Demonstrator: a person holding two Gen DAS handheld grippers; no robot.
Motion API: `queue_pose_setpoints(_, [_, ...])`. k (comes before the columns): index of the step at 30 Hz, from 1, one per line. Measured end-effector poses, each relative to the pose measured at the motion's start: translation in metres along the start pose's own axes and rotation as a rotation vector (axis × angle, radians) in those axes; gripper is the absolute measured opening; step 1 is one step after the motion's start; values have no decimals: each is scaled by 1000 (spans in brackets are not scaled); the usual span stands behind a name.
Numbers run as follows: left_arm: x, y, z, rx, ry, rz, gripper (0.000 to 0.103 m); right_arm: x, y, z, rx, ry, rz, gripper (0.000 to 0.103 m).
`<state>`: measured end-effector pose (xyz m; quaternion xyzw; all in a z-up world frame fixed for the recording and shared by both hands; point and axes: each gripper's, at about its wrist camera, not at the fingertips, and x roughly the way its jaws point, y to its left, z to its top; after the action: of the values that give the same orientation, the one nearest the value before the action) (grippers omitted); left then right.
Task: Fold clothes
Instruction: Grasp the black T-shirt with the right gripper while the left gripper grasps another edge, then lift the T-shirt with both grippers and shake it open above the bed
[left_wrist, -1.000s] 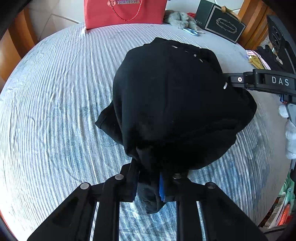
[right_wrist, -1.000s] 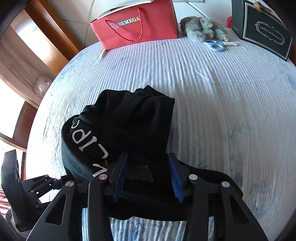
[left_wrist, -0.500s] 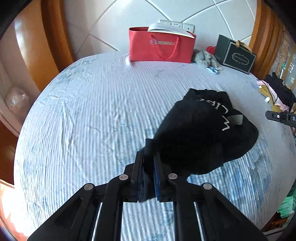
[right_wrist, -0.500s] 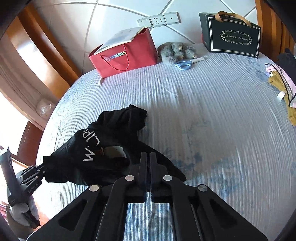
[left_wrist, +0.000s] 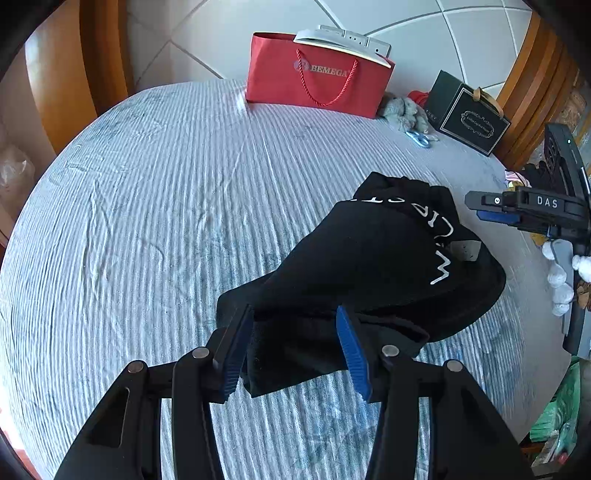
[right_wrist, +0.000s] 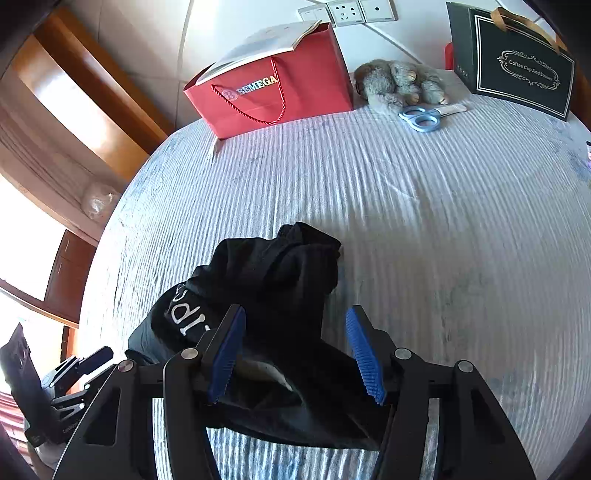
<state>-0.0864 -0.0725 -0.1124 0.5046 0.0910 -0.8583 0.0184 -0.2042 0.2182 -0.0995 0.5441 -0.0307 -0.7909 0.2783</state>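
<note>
A black garment with white lettering (left_wrist: 373, 266) lies bunched on the striped blue-white cloth; it also shows in the right wrist view (right_wrist: 266, 291). My left gripper (left_wrist: 295, 347) is open, its blue pads either side of the garment's near edge, gripping nothing. My right gripper (right_wrist: 295, 350) is open too, its pads over the garment's near fold. The right gripper shows in the left wrist view (left_wrist: 517, 210) beside the garment's right side. The left gripper shows at the lower left of the right wrist view (right_wrist: 70, 380).
At the back stand a red BEMEGA bag (left_wrist: 317, 74), a grey plush toy (right_wrist: 399, 81), blue scissors (right_wrist: 424, 118) and a dark gift box (right_wrist: 517, 59). More clothes lie at the right edge (left_wrist: 524, 177). Wooden frames run along both sides.
Both grippers were shut half a second ago and now stand open. The garment has been let go and lies on the cloth; both grippers sit lower and closer to it.
</note>
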Motion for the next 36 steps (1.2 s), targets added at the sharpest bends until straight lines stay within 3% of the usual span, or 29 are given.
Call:
queue_pose_setpoints(11, [65,-3,5,14,127,0,50,73,-1,14,20,96,11,57])
queue_pose_setpoints(14, [68,-10,6,41,123,20,55,80,-2,11,25,96,9,56])
queue_pose_setpoints(16, [70,-15,7,56,125,36,65,81,0,11,1,104,3,56])
queue_pose_setpoints(19, [76,-25,6,95,119,112,73,81,0,12,-12,107,0,56])
queue_pose_setpoints(21, [76,-21,8,55,110,96,72,80,1,10,-27,90,8,56])
queue_pose_setpoints(22, [73,-17,9,25,104,83,69,79,2,8,-39,80,11,53])
queue_pose_setpoints(23, [71,-12,9,-3,100,70,61,77,4,6,-49,73,9,40])
queue_pose_setpoints(24, [67,-8,10,-14,102,58,34,74,5,4,-52,65,4,35])
queue_pose_setpoints(25, [64,-5,11,-25,105,45,17,70,7,2,-56,57,0,30])
queue_pose_setpoints(26, [59,-3,11,-34,99,28,12,65,9,0,-61,45,-5,22])
queue_pose_setpoints(28, [44,-3,12,-13,66,33,7,48,15,-2,-78,7,-9,13])
queue_pose_setpoints(31, [4,-6,16,32,-46,47,6,10,23,-4,-111,-78,-2,12])
queue_pose_setpoints(36, [-85,27,47,-17,-242,83,2,-98,24,-5,-109,-339,-37,11])
